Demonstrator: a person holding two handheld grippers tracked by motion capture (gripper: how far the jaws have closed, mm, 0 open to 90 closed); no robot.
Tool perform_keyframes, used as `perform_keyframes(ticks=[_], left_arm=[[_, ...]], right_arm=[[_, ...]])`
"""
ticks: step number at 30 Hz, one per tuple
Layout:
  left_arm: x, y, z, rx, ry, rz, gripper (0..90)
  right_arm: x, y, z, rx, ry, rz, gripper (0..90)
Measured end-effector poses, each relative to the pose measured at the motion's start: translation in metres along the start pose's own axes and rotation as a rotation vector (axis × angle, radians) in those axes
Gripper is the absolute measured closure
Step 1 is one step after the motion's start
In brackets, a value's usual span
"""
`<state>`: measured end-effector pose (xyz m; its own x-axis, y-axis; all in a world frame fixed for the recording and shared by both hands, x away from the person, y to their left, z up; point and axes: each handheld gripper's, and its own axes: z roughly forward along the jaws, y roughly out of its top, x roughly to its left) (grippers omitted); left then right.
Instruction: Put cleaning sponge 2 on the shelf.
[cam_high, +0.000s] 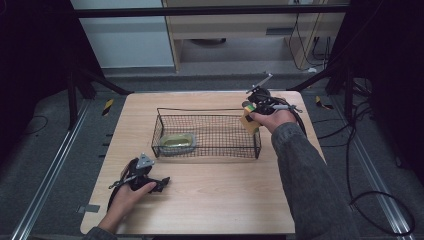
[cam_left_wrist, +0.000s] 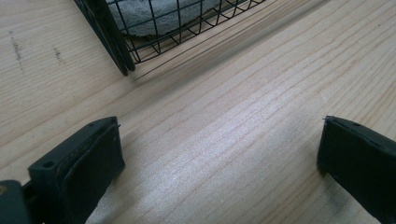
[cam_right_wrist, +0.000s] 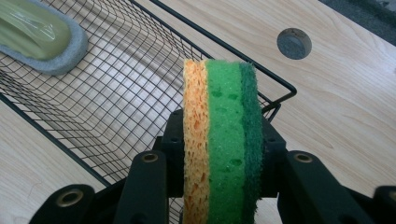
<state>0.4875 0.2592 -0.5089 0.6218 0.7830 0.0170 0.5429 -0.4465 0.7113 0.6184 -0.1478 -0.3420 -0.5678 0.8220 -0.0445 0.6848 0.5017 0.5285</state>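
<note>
A black wire basket (cam_high: 207, 110) stands in the middle of the wooden table (cam_high: 210, 200). At its left end lies a grey pad with a yellow-green top (cam_high: 176, 142) (cam_right_wrist: 37, 32). My right gripper (cam_high: 248, 114) (cam_right_wrist: 223, 140) is above the basket's right end, shut on a sponge (cam_high: 249, 124) (cam_right_wrist: 224, 107) with orange, light green and dark green layers, held on edge. My left gripper (cam_high: 162, 184) (cam_left_wrist: 219, 144) rests low on the table in front of the basket's left corner (cam_left_wrist: 123, 60). It is open, with bare wood between its jaws.
A round grey plug (cam_right_wrist: 293, 43) sits in the tabletop beyond the basket's right end. Black frame struts (cam_high: 100, 80) rise at the table's far corners. Cables (cam_high: 380, 200) lie on the floor to the right.
</note>
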Motion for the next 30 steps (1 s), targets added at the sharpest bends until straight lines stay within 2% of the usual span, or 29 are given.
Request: perform_keyframes(ticks=[18, 20, 30], left_arm=[[0.0, 0.0, 0.0, -0.001, 0.0, 0.0, 0.0], [0.0, 0.0, 0.0, -0.001, 0.0, 0.0, 0.0], [0.0, 0.0, 0.0, -0.001, 0.0, -0.001, 0.0]], right_arm=[[-0.006, -0.007, 0.023, 0.03, -0.013, -0.002, 64.7], [-0.006, -0.008, 0.025, 0.034, -0.012, 0.009, 64.7], [-0.004, -0.011, 0.037, 0.051, -0.012, 0.003, 64.6]])
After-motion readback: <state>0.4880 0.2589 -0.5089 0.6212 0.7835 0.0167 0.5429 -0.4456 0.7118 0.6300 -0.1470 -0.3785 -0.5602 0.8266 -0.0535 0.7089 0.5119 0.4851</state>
